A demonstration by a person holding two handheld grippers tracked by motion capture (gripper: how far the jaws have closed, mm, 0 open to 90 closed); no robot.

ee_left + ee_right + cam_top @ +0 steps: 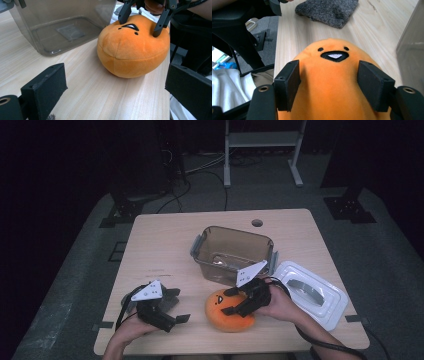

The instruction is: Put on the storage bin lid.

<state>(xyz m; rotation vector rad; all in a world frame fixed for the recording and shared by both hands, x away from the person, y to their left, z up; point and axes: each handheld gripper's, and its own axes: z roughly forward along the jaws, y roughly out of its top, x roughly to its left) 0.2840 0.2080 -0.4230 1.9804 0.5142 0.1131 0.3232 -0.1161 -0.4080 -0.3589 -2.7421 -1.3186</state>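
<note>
On the table, one plush toy [229,312] sits between open right tongs [237,301]; left tongs [172,306] open.

A lab or recording room, dimly lit: a lone pale wooden tabletop [165,245] stands on grey carpet [70,285], with black stand feet [120,212], trailing cables [210,175] and a white metal frame [262,150] well beyond the tools.

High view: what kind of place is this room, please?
Probably a lab or recording studio, not a home. A lone wooden table stands on grey floor in a dark room, with cables trailing behind it, black equipment stands at the sides, and a person working with hand-held grippers.
</note>
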